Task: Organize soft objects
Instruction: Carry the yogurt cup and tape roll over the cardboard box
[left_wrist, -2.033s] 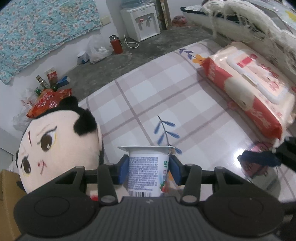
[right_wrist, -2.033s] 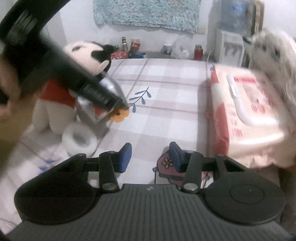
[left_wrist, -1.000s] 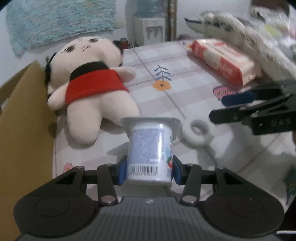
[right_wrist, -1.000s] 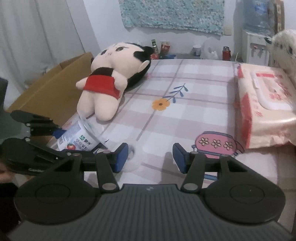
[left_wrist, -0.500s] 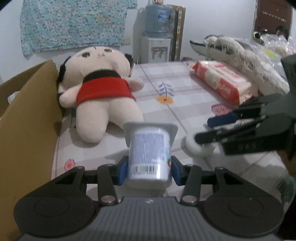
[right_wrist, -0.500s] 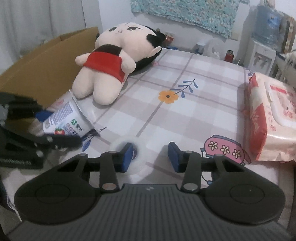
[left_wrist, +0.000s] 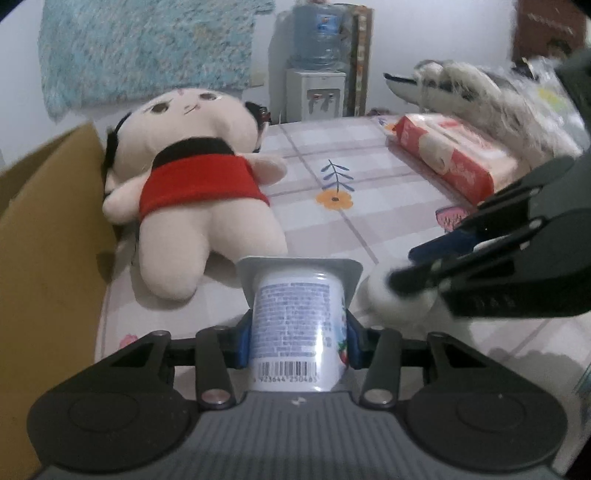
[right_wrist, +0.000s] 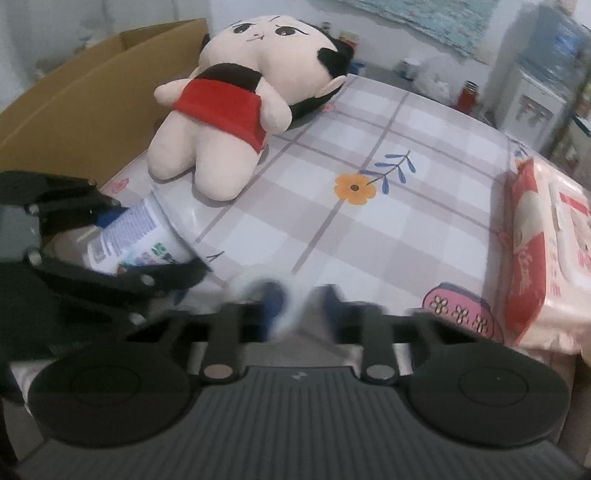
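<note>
- Left wrist view: brown cardboard box (left_wrist: 44, 236) stands just left of the cream plush doll in a red top (left_wrist: 192, 192), which lies on its back on the checked plastic-covered counter (left_wrist: 369, 221).
- Left claw (left_wrist: 297, 332) pinches a white yogurt cup with a printed label (left_wrist: 297, 325), just nearer the camera than the doll's legs.
- Right of the doll, the right claw (right_wrist: 297, 306) straddles a white soft ring (left_wrist: 399, 302); blur hides whether it grips.
- Far right of the doll: red-and-white wipes pack (left_wrist: 454, 155).
</note>
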